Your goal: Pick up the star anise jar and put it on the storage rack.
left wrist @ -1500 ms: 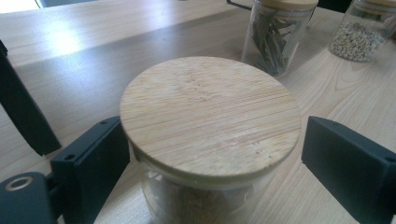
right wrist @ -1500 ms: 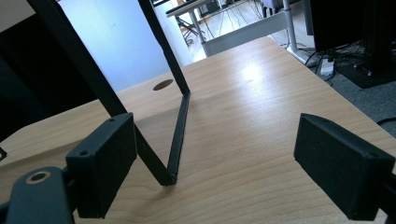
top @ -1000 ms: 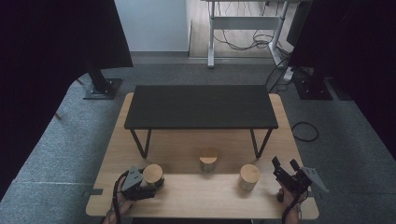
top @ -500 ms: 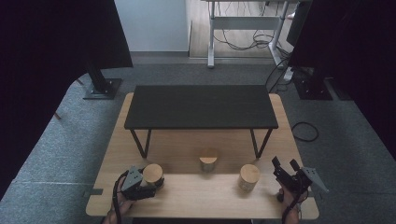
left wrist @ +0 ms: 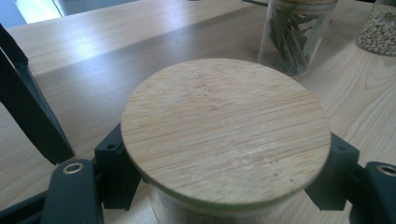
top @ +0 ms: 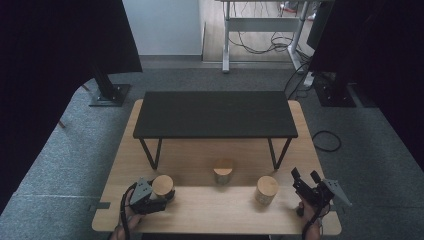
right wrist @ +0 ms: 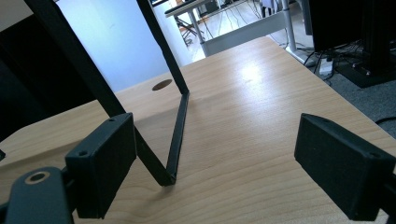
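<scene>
Three glass jars with round bamboo lids stand along the front of the wooden table (top: 210,210). My left gripper (top: 165,192) is shut on the left jar (top: 162,184), its black pads (left wrist: 114,168) pressing the glass just under the lid (left wrist: 226,133). The middle jar (top: 223,170) holds dried leaves (left wrist: 292,39). The right jar (top: 266,189) stands free, and its beans (left wrist: 380,30) show at the edge of the left gripper view. My right gripper (top: 302,179) rests near the table's right front corner, jaws open with nothing between the pads (right wrist: 100,163).
A low black shelf (top: 215,114) on thin metal legs stands across the middle of the table; one leg frame (right wrist: 175,135) rises just ahead of my right gripper. Grey carpet, a desk frame and cables lie beyond the table's far edge.
</scene>
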Tool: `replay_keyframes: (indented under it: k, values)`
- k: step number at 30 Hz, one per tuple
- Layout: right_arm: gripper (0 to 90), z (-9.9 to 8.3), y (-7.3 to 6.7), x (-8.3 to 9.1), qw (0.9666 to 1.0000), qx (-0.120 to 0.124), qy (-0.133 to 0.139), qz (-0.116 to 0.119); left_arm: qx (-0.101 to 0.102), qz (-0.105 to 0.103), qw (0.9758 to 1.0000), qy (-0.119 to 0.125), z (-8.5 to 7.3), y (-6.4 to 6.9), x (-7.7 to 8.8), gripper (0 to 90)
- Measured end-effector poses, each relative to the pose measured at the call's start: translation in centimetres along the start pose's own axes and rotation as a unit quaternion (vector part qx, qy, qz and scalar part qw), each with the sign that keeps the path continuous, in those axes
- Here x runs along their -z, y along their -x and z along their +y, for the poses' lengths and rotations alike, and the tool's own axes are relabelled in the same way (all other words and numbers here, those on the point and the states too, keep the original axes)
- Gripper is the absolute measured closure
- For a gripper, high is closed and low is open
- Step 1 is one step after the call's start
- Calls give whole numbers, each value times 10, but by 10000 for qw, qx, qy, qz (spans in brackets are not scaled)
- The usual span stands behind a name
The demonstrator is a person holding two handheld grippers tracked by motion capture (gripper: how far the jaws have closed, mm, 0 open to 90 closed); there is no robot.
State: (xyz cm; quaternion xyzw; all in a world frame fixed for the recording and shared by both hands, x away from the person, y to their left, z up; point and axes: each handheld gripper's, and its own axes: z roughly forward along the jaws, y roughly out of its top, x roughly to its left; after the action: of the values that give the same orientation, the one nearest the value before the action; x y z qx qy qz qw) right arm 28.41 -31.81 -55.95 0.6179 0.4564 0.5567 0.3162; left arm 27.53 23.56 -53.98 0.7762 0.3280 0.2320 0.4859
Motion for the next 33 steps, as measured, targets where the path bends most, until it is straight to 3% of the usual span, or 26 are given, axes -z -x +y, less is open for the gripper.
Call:
replay_keyframes:
  k: [16, 33]
  values:
    - [124, 0, 1, 0, 10000, -19, -2, 20, -62, -18, 9999, 157, 7, -1, 13, 252]
    - [123, 0, 0, 0, 10000, 7, -11, 28, 13, -28, 9993, 378, 15, 4, 24, 252]
